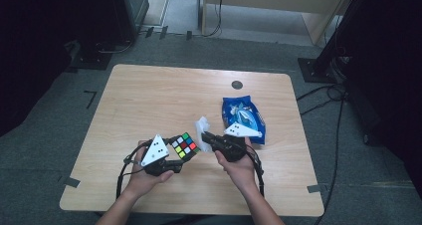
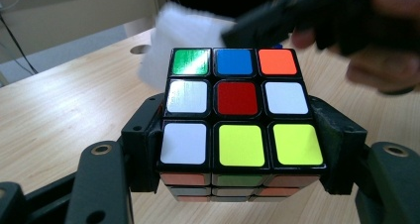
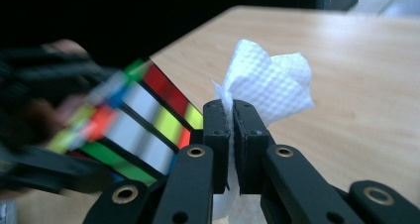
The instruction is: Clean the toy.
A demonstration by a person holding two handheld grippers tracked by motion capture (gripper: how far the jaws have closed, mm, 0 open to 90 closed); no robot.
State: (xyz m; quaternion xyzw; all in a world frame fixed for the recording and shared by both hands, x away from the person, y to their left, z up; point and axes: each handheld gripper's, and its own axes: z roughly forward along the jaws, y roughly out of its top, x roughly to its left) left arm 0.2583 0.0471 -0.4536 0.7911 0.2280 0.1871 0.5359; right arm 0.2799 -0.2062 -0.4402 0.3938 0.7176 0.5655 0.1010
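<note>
On my worktop (image 1: 149, 95) the cube (image 1: 184, 146) sits near the front middle, clamped between my left tongs (image 1: 175, 158). Just right of it, my right tongs (image 1: 204, 137) pinch the paper tissue (image 1: 201, 126), which I see touching the cube's far right edge. The snack bag (image 1: 242, 116) lies behind and right of them.

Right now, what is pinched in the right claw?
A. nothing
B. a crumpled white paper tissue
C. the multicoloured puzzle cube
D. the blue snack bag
B: in the right gripper view the right claw has its jaws shut on the crumpled white paper tissue, while the multicoloured puzzle cube sits in the left claw.
</note>
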